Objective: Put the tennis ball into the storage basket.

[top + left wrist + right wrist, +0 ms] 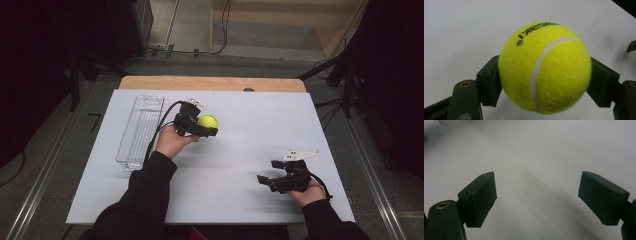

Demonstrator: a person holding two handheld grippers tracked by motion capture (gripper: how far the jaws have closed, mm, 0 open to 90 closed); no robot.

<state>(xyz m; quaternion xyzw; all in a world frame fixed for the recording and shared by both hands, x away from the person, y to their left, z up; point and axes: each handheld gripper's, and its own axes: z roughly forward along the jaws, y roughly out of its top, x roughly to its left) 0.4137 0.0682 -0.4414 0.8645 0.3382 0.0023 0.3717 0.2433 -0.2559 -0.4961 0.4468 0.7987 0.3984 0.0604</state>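
A yellow tennis ball (208,121) with a white seam and black lettering is clamped between the black jaws of my left gripper (206,126), held a little above the white table near its back middle. In the left gripper view the ball (545,67) is pressed on both sides by the pads (488,82), and my left gripper (545,83) is shut on it. My right gripper (267,173) rests low over the table at the front right, pointing left. Its jaws stand wide apart with nothing between them, as the right gripper view (537,195) shows.
A long clear plastic tray (140,130) lies on the left part of the white table (240,145), just left of my left hand. Beyond the table's wooden far edge (210,82) are dark stands, cables and a floor.
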